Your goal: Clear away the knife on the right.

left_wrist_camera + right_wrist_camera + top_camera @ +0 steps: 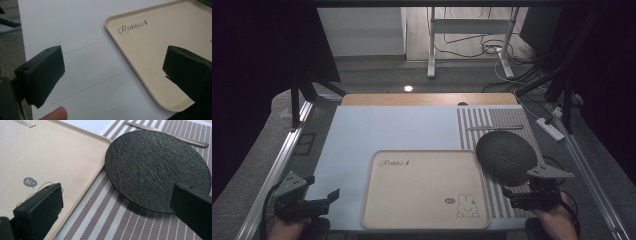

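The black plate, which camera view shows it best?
The right gripper view: the black plate is close up there, its rough texture plain, lying on the striped placemat beside the beige tray. The high view shows its whole round outline, small and dark. The left gripper view looks at the tray's corner instead.

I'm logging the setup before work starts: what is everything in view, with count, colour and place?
Tray: one, beige, with rabbit print, at the near middle of the table.
Plate: one, round, black, textured, on the placemat right of the tray.
Placemat: one, striped brown and white, at the table's right side.
Knife: one, silvery, on the placemat beyond the plate.
Table mat: one, pale blue-white, under the tray.
Power strip: one, white, on the floor to the right.
Left gripper: one, black, open, near left corner.
Right gripper: one, black, open, near the plate's near edge.
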The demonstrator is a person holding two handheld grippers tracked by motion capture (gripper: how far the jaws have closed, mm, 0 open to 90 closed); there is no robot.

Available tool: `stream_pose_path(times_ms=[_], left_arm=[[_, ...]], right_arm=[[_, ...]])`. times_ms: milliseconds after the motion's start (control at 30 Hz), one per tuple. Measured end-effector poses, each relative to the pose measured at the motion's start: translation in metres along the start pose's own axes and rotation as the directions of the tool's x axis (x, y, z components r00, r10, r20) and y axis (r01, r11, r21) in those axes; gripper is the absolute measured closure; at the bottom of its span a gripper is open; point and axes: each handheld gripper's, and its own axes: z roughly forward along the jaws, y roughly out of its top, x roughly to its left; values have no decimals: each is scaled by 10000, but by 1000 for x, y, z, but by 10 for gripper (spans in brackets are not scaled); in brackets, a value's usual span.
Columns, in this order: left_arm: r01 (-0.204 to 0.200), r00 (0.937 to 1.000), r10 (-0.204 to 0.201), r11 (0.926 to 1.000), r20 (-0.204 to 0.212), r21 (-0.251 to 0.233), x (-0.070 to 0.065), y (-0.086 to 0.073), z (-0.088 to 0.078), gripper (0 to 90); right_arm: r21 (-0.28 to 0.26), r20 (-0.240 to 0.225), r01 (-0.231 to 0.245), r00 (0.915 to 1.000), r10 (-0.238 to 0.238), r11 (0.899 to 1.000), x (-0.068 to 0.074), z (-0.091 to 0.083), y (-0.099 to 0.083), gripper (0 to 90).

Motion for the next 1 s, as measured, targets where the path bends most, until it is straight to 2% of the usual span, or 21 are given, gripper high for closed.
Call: stream_pose_path(times_ms=[333, 667, 1000], left_arm=[[-52, 10000, 52, 10000, -33, 17, -1, 0, 0, 40], [-83, 10000, 84, 10000, -44, 38, -1, 0, 0, 41], [-65, 10000, 66, 10000, -54, 66, -1, 0, 0, 41]], right_arm=[[6, -143, -19, 9999, 19, 10000, 0, 0, 0, 0], [165, -347, 241, 9991, -235, 9996, 1, 2, 1, 0], [426, -127, 616, 9980, -612, 9972, 6, 5, 3, 0]])
